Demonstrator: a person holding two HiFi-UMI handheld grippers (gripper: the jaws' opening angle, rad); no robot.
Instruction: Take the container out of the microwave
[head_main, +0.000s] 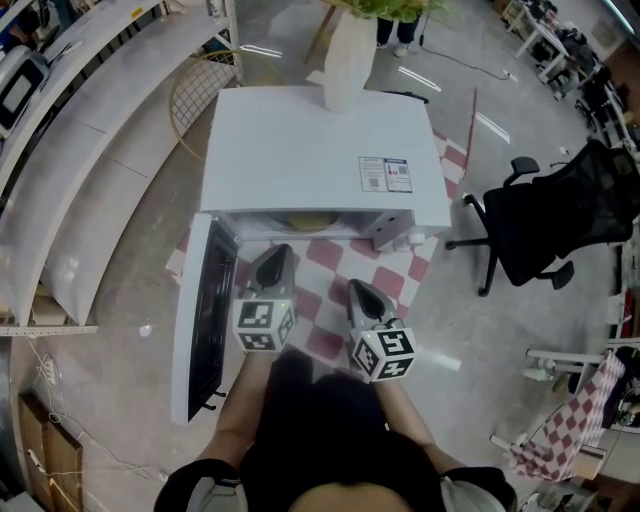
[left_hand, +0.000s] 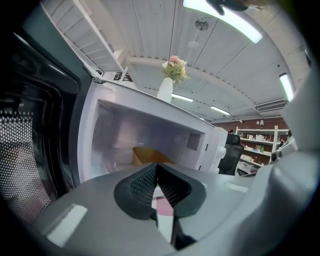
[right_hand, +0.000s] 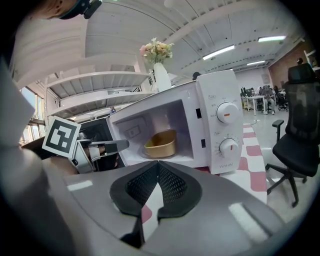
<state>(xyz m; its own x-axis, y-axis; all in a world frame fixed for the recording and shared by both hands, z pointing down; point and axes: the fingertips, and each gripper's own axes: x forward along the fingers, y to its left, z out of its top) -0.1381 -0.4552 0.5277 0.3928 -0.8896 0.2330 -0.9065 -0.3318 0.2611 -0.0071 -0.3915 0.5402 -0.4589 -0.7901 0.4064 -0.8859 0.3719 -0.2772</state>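
- White microwave (head_main: 320, 150) stands on a red-and-white checked cloth (head_main: 325, 290), with its door (head_main: 205, 320) swung wide open to the left.
- Tan container (right_hand: 161, 144) sits on the floor of the oven chamber, with neither gripper touching it.
- Left gripper (head_main: 277, 252) is just in front of the open chamber, beside the door. Its fingers are pressed together with nothing between them.
- Right gripper (head_main: 357, 288) is a little further back over the cloth, its fingers likewise closed on nothing.
- White vase (head_main: 350, 55) of flowers stands on top of the microwave, towards the back.
- Black office chair (head_main: 560, 220) stands on the floor to the right, well apart from the microwave.
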